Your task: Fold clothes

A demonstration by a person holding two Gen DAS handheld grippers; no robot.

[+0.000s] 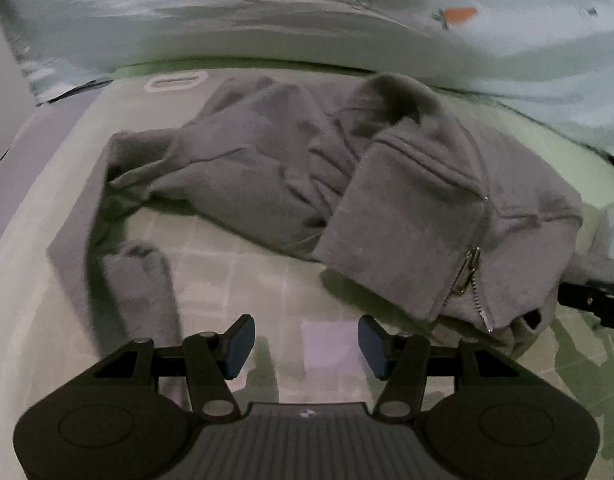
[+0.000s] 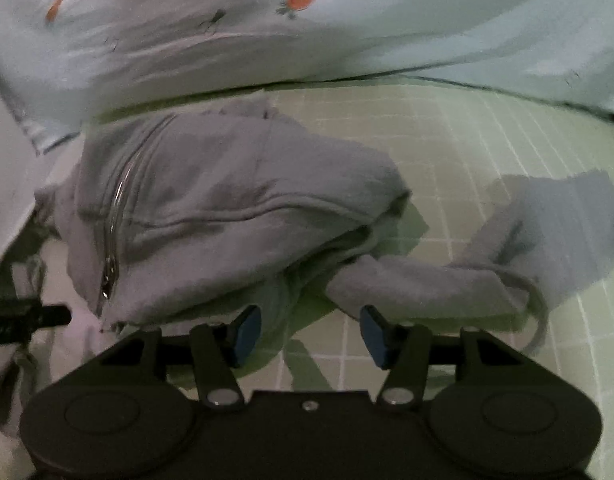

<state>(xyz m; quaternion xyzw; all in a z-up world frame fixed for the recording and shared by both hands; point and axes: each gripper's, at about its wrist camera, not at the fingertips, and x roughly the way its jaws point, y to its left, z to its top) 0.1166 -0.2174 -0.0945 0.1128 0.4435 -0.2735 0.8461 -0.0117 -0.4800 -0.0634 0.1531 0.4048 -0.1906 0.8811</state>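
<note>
Pale green gridded bedding (image 1: 235, 276) forms the work surface, with a light blue carrot-print quilt (image 1: 347, 28) bunched along its far edge. Left wrist view: the grey zip hoodie (image 1: 407, 208) lies crumpled across the middle of the surface, one front panel turned over so the zipper (image 1: 469, 268) runs down its near edge; a sleeve (image 1: 143, 292) trails toward the camera at left. The left gripper (image 1: 306, 346) hangs just short of the garment, jaws spread wide, nothing between the blue pads. A dark part of the other tool shows at the right margin. Right wrist view: the same hoodie (image 2: 227, 208) sits left of centre, zipper (image 2: 113, 232) running down its left side. The right gripper (image 2: 309, 338) is likewise wide apart and empty, its fingertips at the hem. Assessment: folding appears hardly begun; no neat fold is evident, and the garment seemingly needs spreading flat, then sleeves and body folded. Only the right view shows a second sleeve (image 2: 487, 264) with a drawcord (image 2: 537, 312), lying out to the right; only the left view shows a white label patch (image 1: 175, 80) on the bedding behind the garment.
</note>
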